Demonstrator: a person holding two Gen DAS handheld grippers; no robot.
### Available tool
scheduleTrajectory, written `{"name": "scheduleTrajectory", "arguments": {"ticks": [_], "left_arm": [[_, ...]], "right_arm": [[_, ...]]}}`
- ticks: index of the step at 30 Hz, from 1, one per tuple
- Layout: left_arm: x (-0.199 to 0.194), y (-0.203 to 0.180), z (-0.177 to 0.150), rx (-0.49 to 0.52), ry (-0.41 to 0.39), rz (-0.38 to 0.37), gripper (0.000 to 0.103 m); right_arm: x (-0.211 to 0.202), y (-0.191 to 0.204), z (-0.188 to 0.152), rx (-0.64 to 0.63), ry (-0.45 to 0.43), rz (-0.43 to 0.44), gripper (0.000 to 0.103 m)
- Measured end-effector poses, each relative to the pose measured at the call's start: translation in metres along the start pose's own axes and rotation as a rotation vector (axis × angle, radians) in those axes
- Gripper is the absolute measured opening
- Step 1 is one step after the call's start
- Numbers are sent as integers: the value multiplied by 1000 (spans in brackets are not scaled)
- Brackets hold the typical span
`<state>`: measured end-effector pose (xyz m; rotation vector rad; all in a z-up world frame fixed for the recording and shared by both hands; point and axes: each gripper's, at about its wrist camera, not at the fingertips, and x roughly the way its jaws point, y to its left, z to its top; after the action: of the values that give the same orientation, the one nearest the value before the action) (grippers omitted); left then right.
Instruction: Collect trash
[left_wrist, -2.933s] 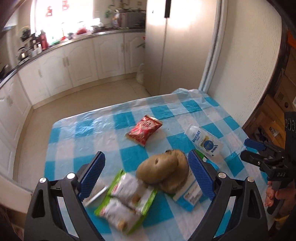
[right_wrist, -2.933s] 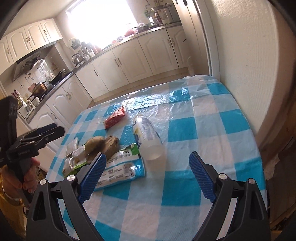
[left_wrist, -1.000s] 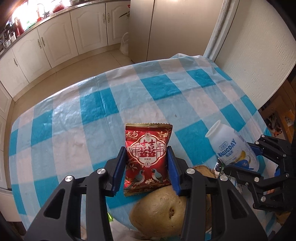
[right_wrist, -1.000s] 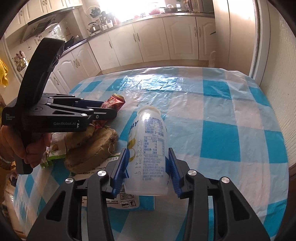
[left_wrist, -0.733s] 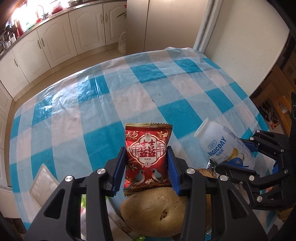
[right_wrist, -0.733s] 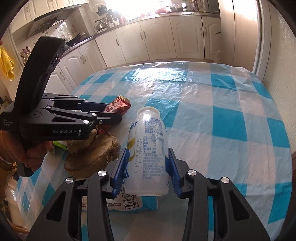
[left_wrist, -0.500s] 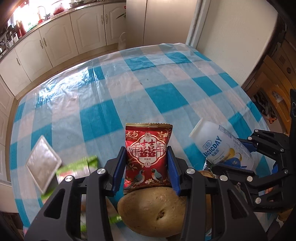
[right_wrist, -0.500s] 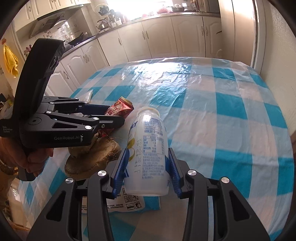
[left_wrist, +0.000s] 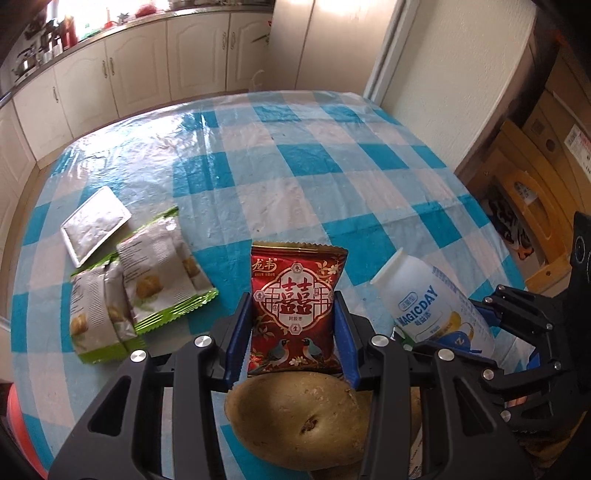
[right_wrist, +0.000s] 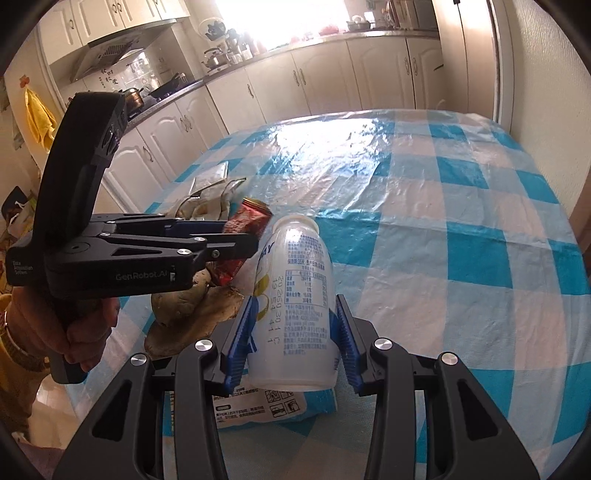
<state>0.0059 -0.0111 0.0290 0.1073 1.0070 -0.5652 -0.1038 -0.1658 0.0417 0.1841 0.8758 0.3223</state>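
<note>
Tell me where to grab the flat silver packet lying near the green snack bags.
Take the silver packet by a corner or short edge, coming in low from the open tablecloth side. It lies flat, so a top-down pinch finds little to hold.

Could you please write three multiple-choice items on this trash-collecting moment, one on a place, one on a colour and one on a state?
1. Where does the silver foil packet lie?
A. on the tablecloth, beyond the green-edged snack bags
B. on top of the potato
C. in the right gripper

2. What is the main colour of the snack packet in the left gripper?
A. green
B. red
C. white

3. What state is the right gripper in?
A. open over bare cloth
B. shut on nothing
C. shut on the white bottle

Answers: 1 A, it lies flat past the green-edged snack bags. 2 B, its front is red with gold trim. 3 C, both blue pads press the bottle's sides.
</note>
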Motion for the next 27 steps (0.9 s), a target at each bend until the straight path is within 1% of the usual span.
{"name": "scheduleTrajectory", "arguments": {"ticks": [2, 7, 14, 20, 23, 27], "left_arm": [[-12, 5, 0, -33, -38, -9, 43], [-41, 18, -1, -83, -122, 2, 43], [-83, 43, -19, -157, -206, 36, 43], [-123, 72, -52, -242, -271, 83, 43], [-139, 85, -70, -264, -285, 118, 43], [-161, 110, -98, -320, -302, 175, 43]], "right_arm": [[-4, 2, 1, 3, -14, -4, 44], [-15, 6, 8, 4, -50, -3, 44], [-27, 22, 19, -5, -68, 16, 44], [-32, 45, 27, -25, -68, 59, 44], [-31, 61, 32, -36, -56, 94, 44], [-24, 87, 39, -71, -38, 140, 44]]}}
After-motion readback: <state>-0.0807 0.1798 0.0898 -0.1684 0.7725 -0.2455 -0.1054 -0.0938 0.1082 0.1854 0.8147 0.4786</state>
